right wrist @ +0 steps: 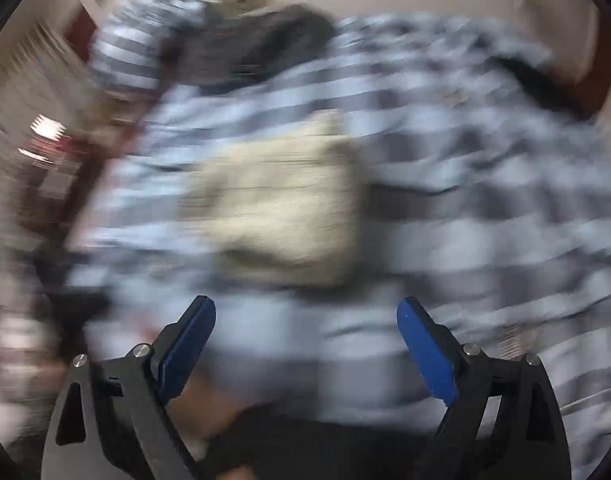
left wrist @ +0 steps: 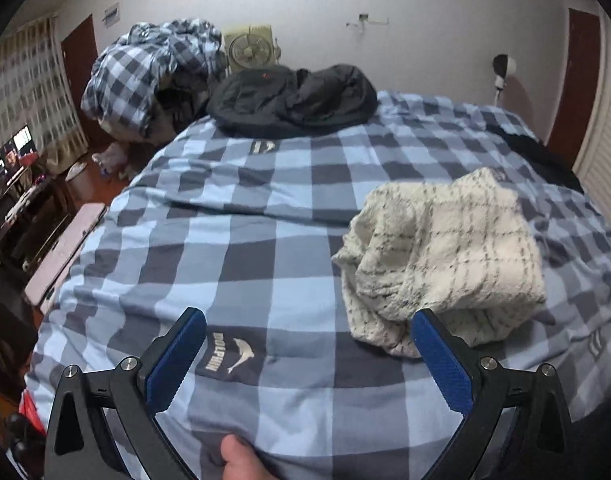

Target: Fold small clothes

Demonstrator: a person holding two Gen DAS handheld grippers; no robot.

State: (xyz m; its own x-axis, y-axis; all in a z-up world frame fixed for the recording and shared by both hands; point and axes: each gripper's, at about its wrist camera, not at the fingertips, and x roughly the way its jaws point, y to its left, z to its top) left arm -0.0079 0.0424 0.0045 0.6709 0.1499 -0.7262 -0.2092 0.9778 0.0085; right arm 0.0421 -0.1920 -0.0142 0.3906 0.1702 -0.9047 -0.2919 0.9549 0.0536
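Note:
A cream knitted garment with thin dark check lines (left wrist: 445,256) lies folded in a thick bundle on the blue checked bed cover (left wrist: 241,248). My left gripper (left wrist: 309,320) hangs open above the cover, nothing between its blue pads; its right finger (left wrist: 437,356) overlaps the bundle's near left corner. The right wrist view is heavily blurred. There the same cream bundle (right wrist: 277,204) lies ahead of my right gripper (right wrist: 305,312), which stands wide open and empty above the cover (right wrist: 485,200).
A black jacket (left wrist: 293,96) and a heap of checked bedding (left wrist: 153,76) lie at the bed's far end, a fan (left wrist: 249,48) behind them. Dark cloth (left wrist: 541,156) sits at the far right. Left of the bed stand a pink board (left wrist: 61,252) and cluttered furniture. A hand (left wrist: 237,460) shows at the bottom.

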